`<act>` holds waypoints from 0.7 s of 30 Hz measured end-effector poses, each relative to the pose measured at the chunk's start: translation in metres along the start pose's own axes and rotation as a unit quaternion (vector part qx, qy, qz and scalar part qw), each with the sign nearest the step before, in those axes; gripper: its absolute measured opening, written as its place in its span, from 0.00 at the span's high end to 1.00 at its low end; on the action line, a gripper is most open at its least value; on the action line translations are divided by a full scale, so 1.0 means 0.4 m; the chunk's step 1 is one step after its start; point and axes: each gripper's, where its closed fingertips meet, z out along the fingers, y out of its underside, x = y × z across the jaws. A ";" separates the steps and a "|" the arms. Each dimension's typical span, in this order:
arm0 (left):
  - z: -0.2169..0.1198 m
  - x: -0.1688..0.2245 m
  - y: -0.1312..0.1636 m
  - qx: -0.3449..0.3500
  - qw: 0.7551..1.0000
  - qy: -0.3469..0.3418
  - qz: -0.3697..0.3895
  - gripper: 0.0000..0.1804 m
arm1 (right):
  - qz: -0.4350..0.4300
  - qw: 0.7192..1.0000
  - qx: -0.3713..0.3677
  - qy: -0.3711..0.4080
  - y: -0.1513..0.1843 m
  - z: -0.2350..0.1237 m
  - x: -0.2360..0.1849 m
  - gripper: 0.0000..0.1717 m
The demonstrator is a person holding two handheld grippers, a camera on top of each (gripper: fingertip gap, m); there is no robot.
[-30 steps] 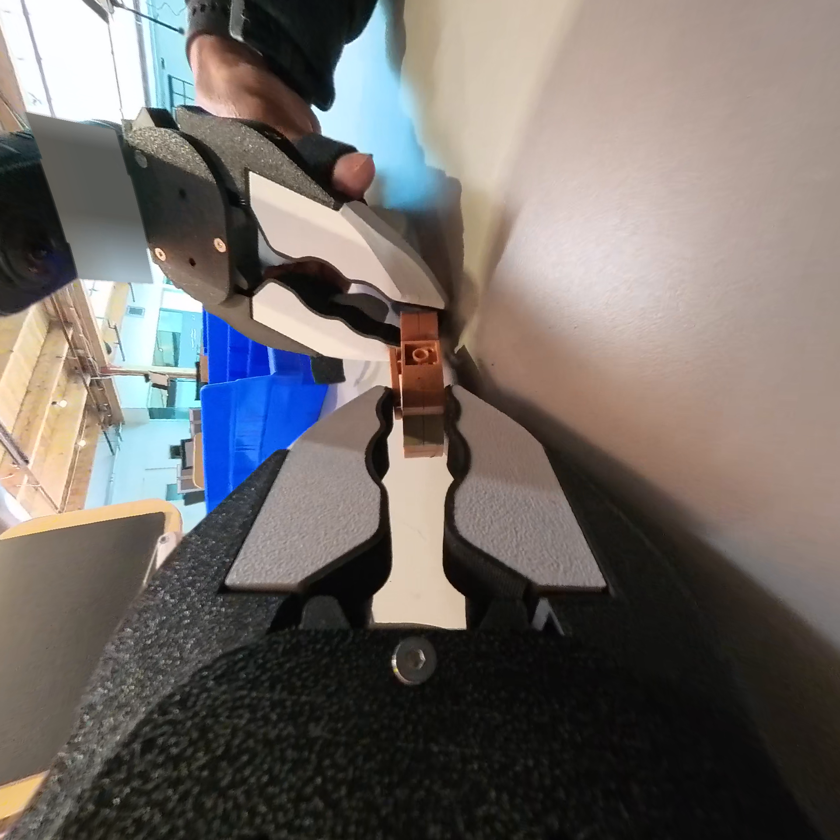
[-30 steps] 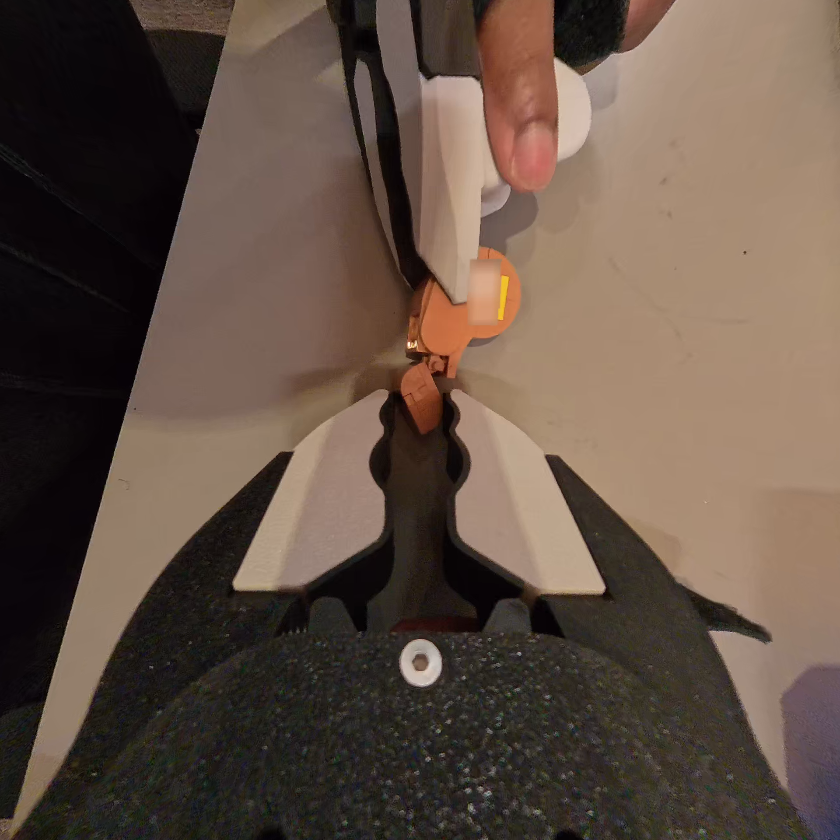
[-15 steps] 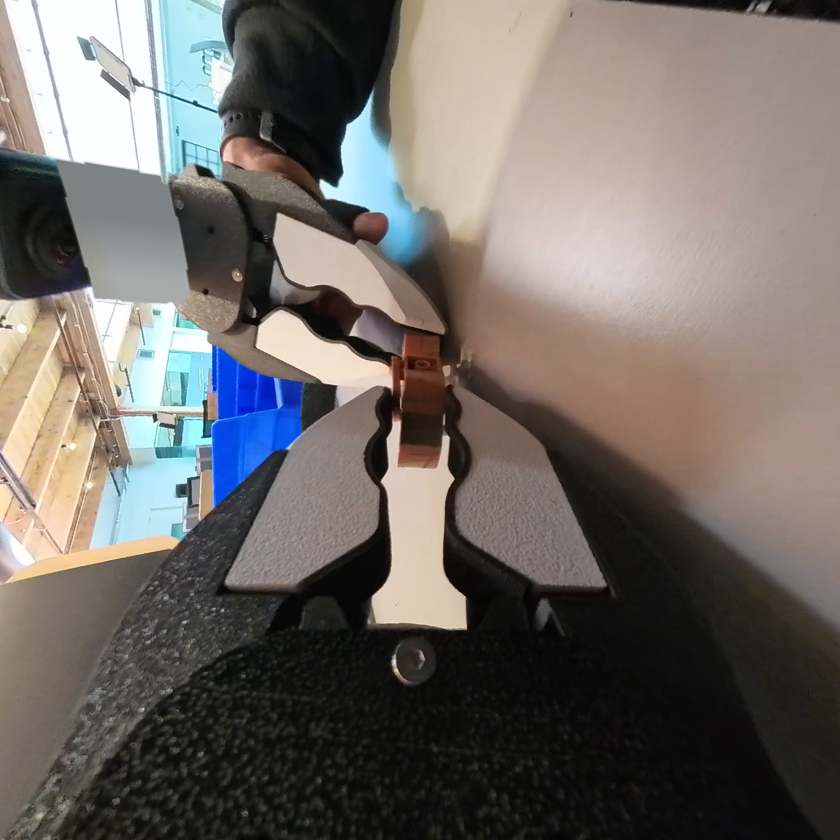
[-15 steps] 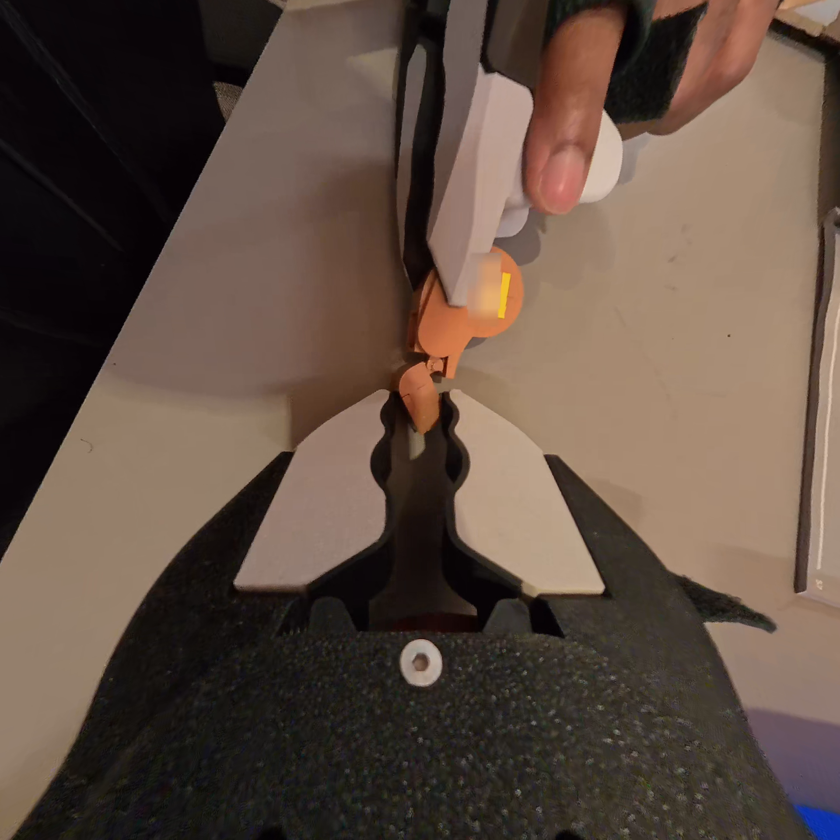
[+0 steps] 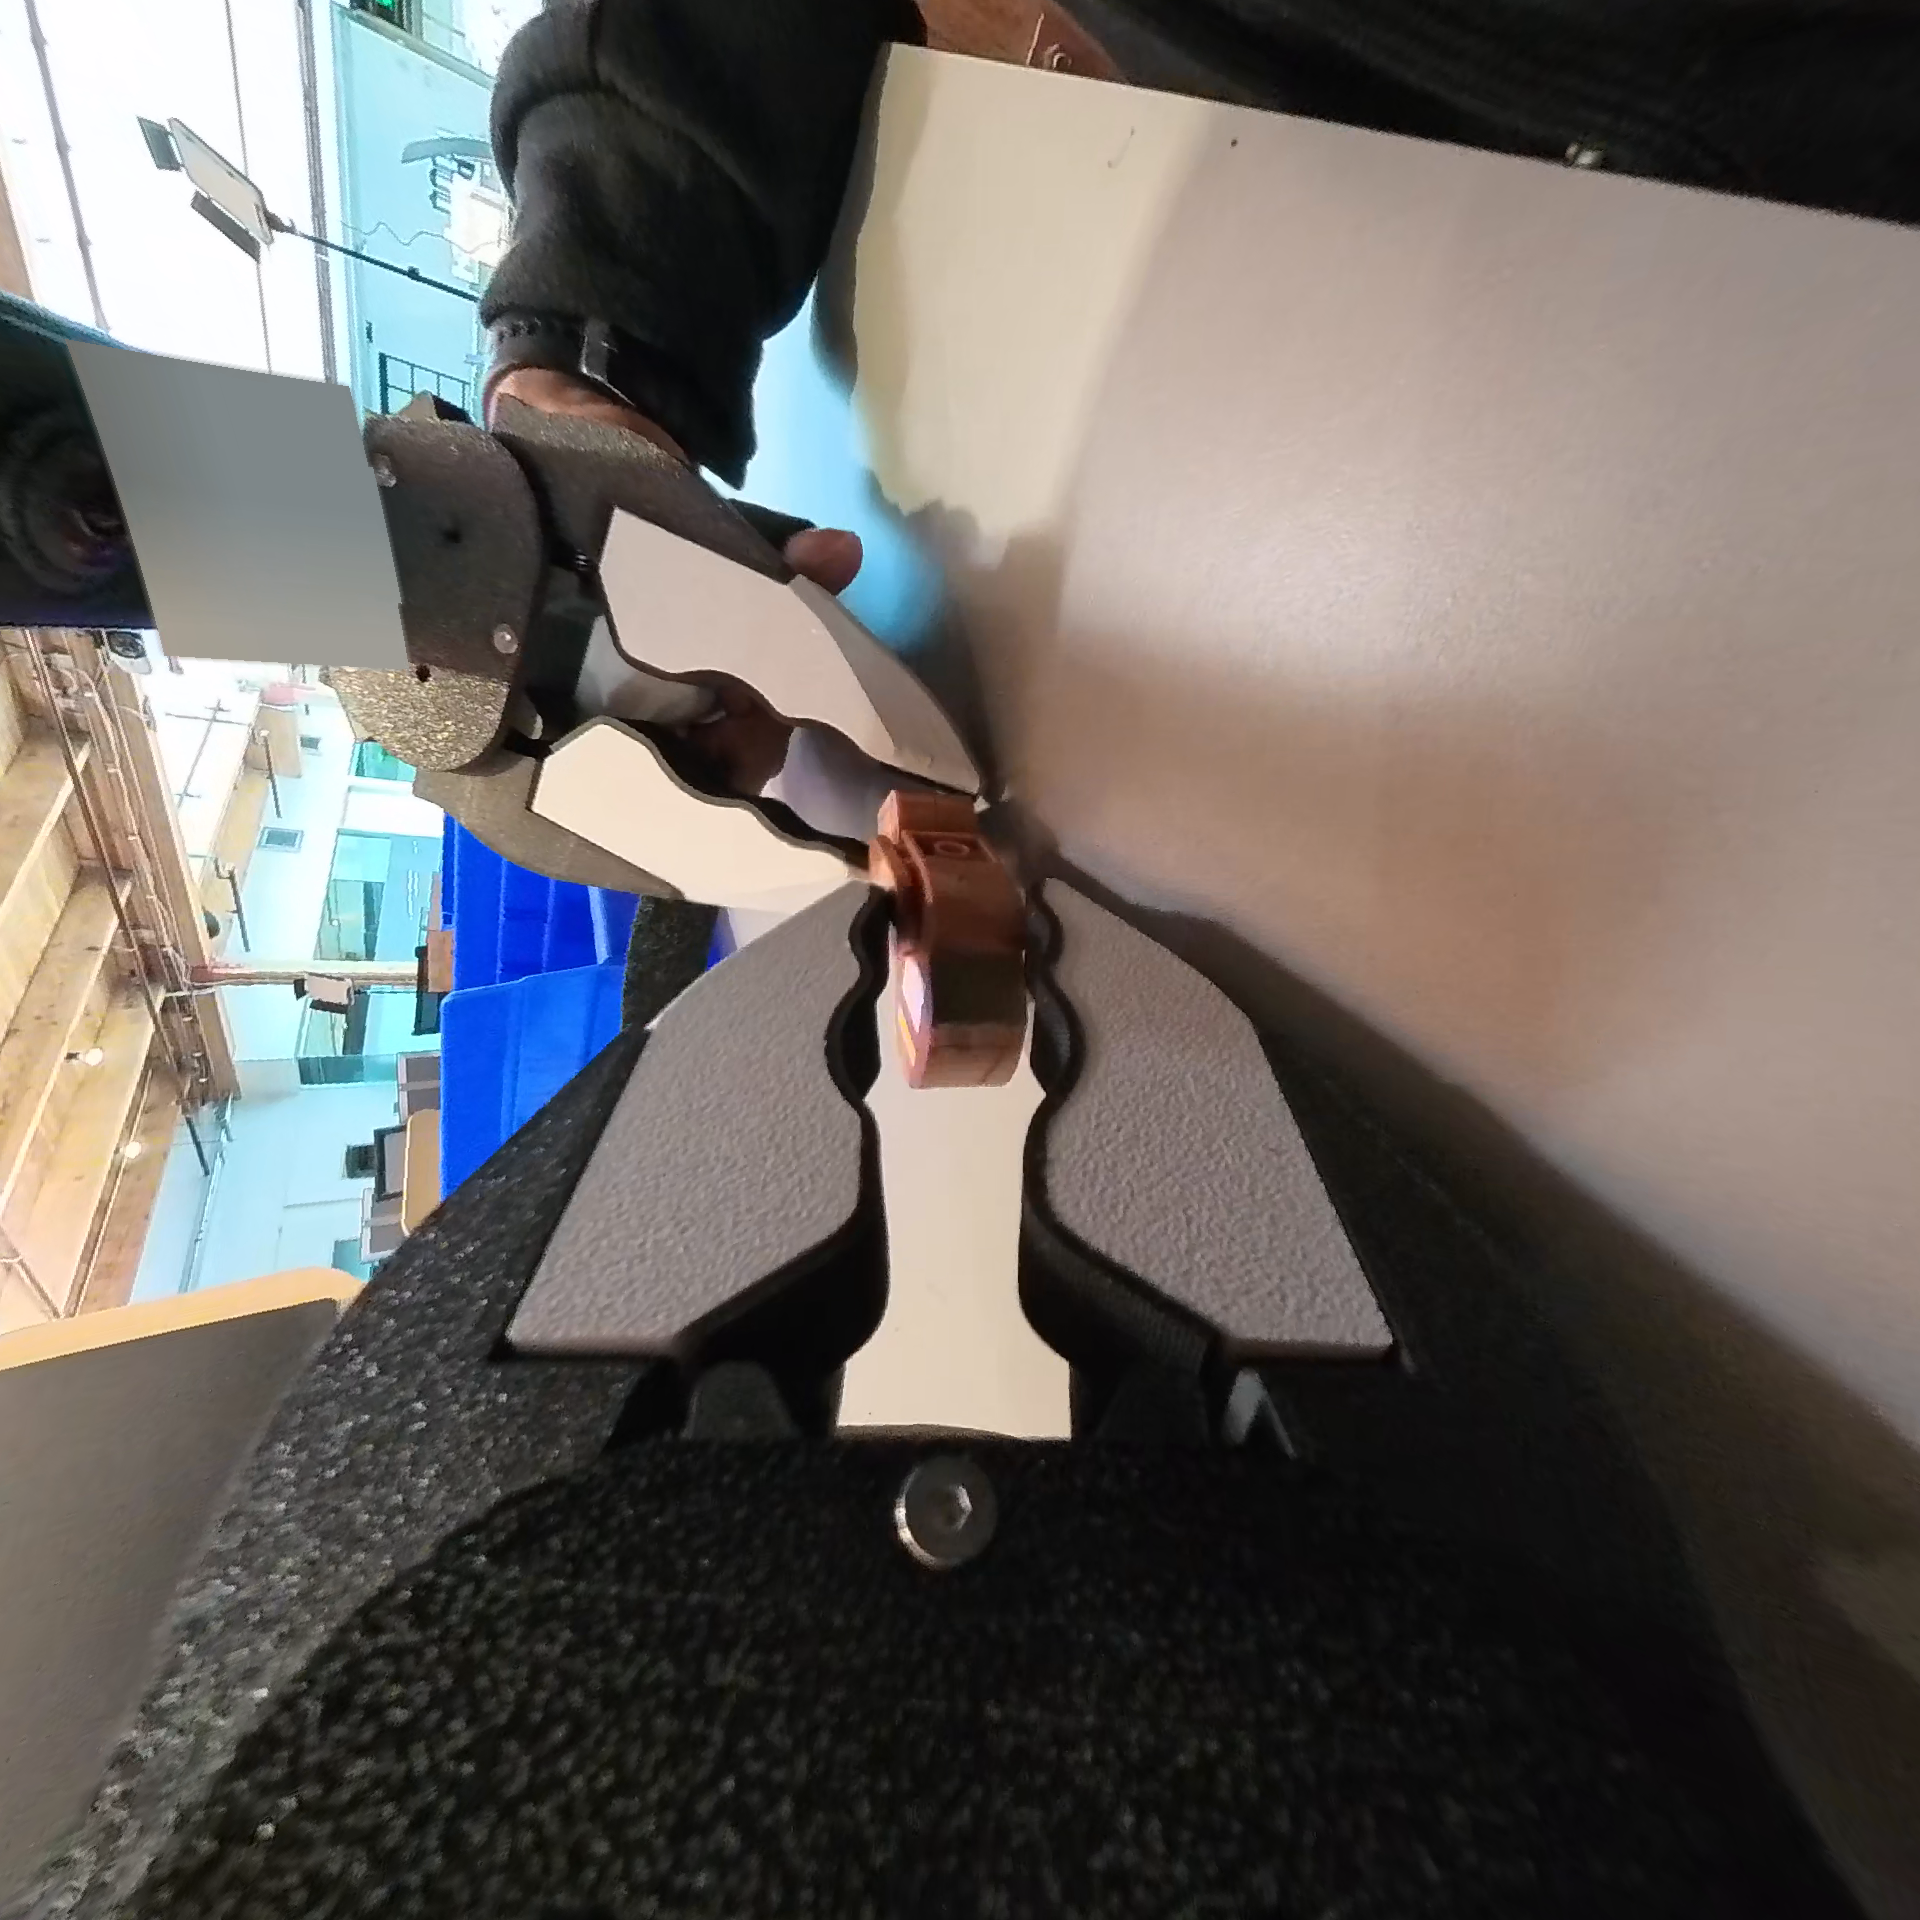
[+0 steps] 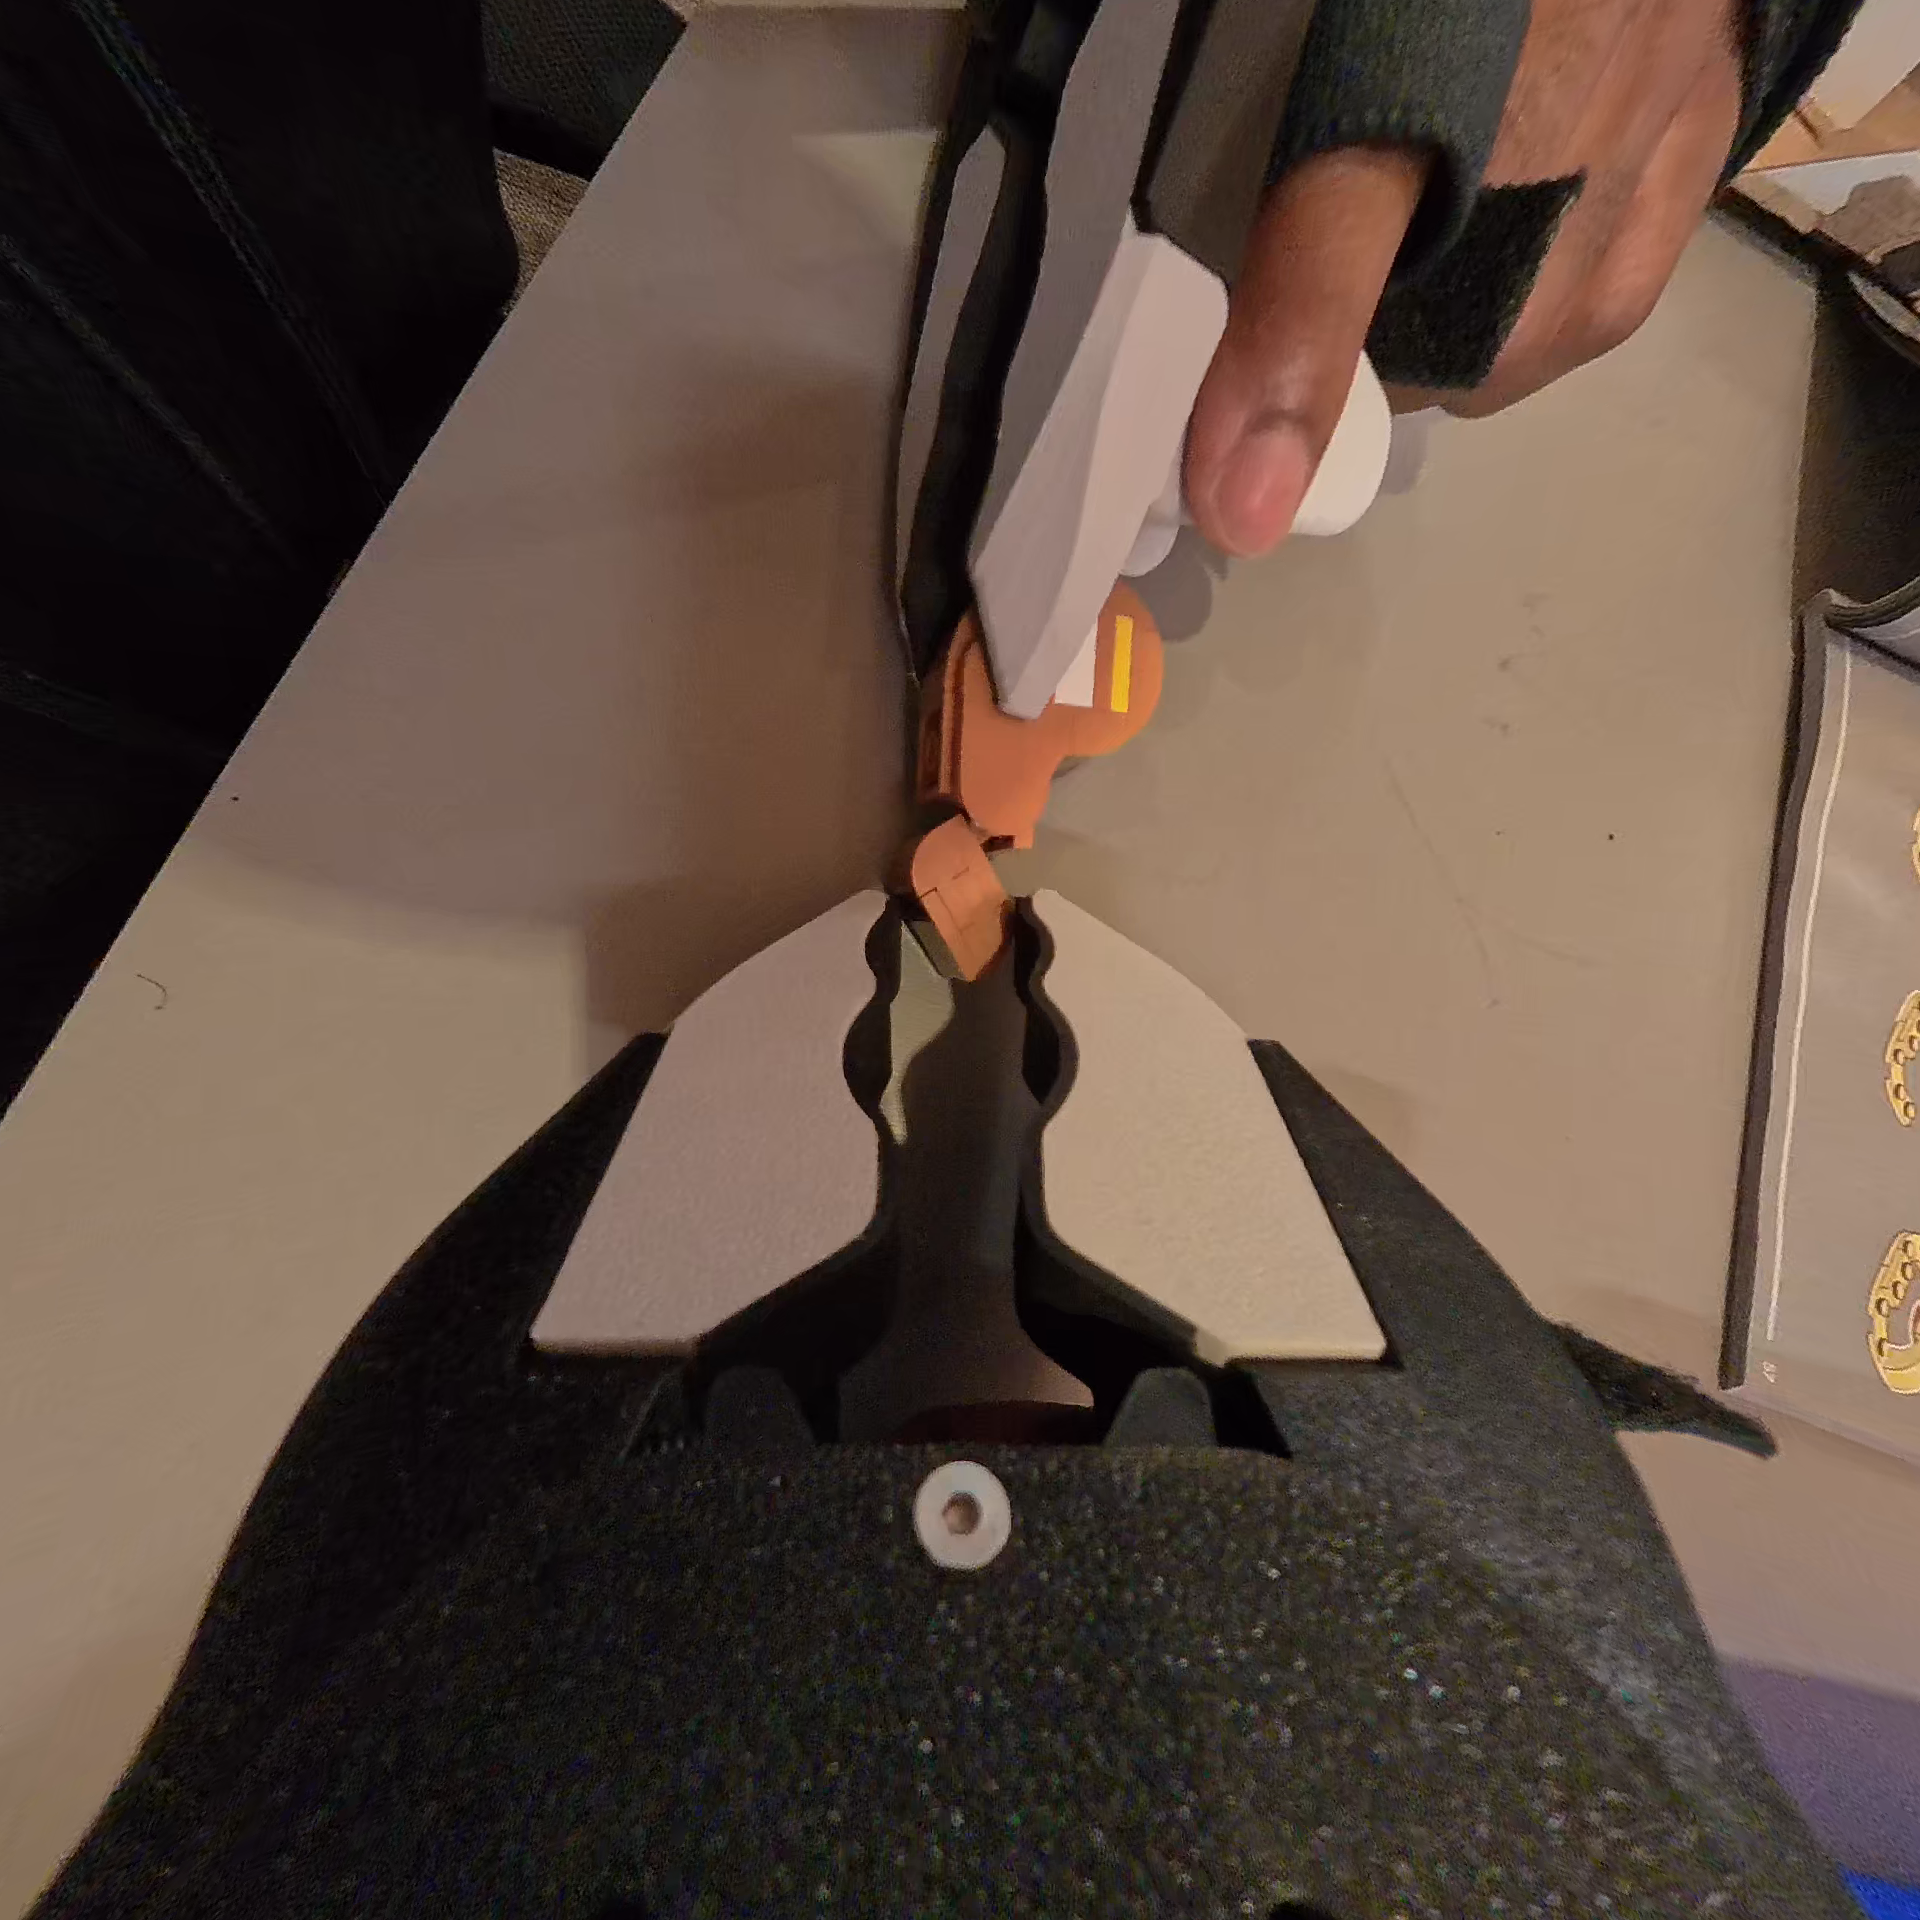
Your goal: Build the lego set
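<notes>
My left gripper (image 5: 956, 914) is shut on an orange rounded piece (image 5: 961, 987) that bears a white and yellow sticker. In the right wrist view it comes in from above, with that piece (image 6: 1081, 727) between its fingers (image 6: 1049, 540). My right gripper (image 6: 954, 920) is shut on a small orange brick (image 6: 951, 894). The brick meets the rounded piece at an angle, like a hinge. In the left wrist view the right gripper (image 5: 920, 831) reaches in from the upper left, and its brick (image 5: 935, 831) sits against the top of the rounded piece. Both are held just over the pale table (image 6: 1455, 831).
The table's left edge (image 6: 436, 499) drops off to darkness. A grey board with gold ring parts (image 6: 1860, 1039) lies at the right. Blue bins (image 5: 520, 1018) stand beyond the table. A person's hand (image 6: 1403, 260) holds the left gripper. Both grippers' tips are close together, under 4 cm apart.
The rounded piece has turned in my left grasp, so its sticker side now faces that camera. The small brick is bent further against it. Both grippers keep their hold.
</notes>
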 end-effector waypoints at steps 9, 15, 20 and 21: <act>-0.003 0.002 0.000 0.001 1.000 -0.003 -0.005 0.88 | 0.019 1.000 0.019 -0.014 -0.017 -0.010 -0.011 0.78; -0.003 0.005 0.003 -0.001 1.000 0.000 -0.009 0.89 | 0.058 0.997 0.045 -0.030 -0.046 -0.007 -0.016 0.76; -0.002 0.004 0.004 -0.002 1.000 -0.001 -0.012 0.89 | 0.057 0.998 0.034 -0.022 -0.044 -0.006 -0.013 0.78; -0.002 0.004 0.004 -0.003 1.000 -0.002 -0.013 0.89 | 0.055 0.998 0.033 -0.020 -0.042 -0.007 -0.012 0.80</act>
